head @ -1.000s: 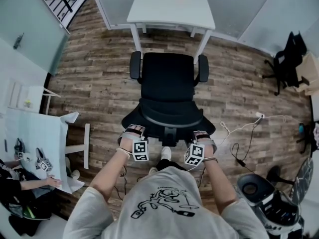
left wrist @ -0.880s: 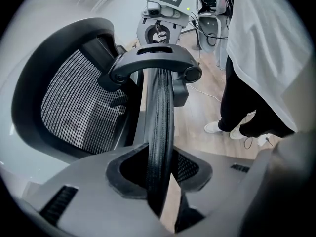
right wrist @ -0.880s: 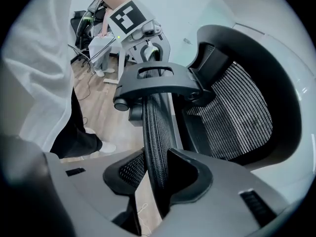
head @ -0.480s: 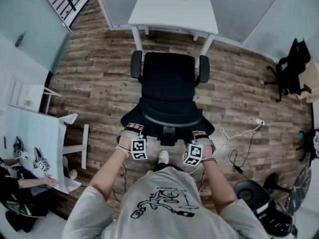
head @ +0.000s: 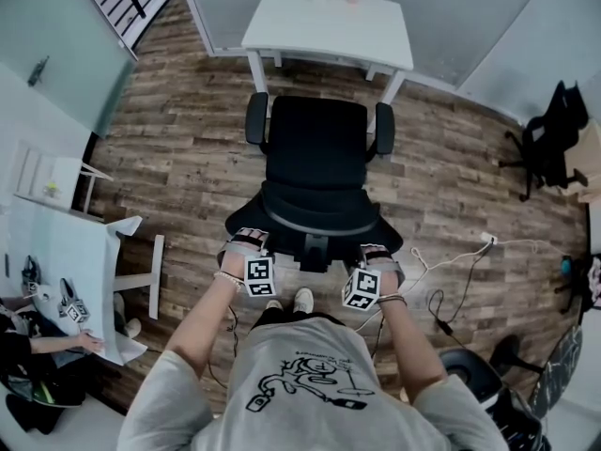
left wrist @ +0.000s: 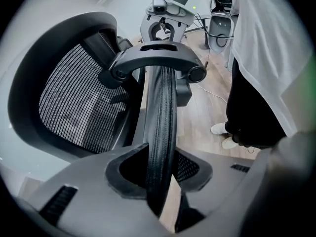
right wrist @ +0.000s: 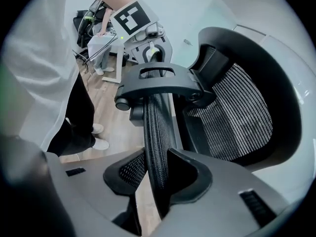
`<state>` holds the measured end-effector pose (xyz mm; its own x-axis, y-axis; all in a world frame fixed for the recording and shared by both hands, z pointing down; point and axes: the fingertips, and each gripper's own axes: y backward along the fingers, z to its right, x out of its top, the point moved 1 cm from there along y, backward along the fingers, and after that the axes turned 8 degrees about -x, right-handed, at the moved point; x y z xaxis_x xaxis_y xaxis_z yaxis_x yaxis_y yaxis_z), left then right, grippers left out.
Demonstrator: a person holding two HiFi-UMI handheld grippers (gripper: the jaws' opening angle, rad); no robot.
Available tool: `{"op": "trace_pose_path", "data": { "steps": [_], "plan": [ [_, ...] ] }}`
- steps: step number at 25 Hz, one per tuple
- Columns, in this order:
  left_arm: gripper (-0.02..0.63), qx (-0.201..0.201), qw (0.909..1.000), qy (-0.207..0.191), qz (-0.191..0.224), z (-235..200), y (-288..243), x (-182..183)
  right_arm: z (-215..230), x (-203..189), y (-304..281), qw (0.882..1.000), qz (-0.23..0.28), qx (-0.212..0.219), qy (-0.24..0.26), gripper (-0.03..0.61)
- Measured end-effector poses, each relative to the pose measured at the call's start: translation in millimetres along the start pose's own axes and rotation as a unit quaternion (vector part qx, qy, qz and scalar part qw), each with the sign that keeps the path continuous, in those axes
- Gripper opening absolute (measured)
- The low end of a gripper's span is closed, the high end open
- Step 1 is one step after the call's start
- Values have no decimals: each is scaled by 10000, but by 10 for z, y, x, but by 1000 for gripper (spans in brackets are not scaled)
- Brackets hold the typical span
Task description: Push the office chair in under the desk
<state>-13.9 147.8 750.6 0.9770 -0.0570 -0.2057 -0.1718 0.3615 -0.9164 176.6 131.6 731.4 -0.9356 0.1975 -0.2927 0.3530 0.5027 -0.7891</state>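
While clamping the office chair's (head: 315, 158) backrest rim (left wrist: 160, 107) in left gripper (left wrist: 160, 169) and right gripper (right wrist: 158, 172) fingers, rolls it nearer the white surface (head: 329, 26) than a second ago; not yet under.

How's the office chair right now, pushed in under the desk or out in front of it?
Out. The head view shows the whole seat of the office chair and both armrests in front of the white desk, not beneath it.

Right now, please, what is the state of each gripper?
Left gripper: closed on the left edge of the chair backrest.
Right gripper: closed on its right edge.
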Motion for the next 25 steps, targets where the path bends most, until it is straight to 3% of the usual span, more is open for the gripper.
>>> {"op": "trace_pose_path", "data": {
  "steps": [14,25],
  "plan": [
    [123,107,9996,-102,247,-164,-34,48,181,-34,-77,10000,40,43,32,143],
    [121,-29,9993,-124,365,-403,-139,31,400,-66,-234,9999,-23,133,-16,143]
  ]
}}
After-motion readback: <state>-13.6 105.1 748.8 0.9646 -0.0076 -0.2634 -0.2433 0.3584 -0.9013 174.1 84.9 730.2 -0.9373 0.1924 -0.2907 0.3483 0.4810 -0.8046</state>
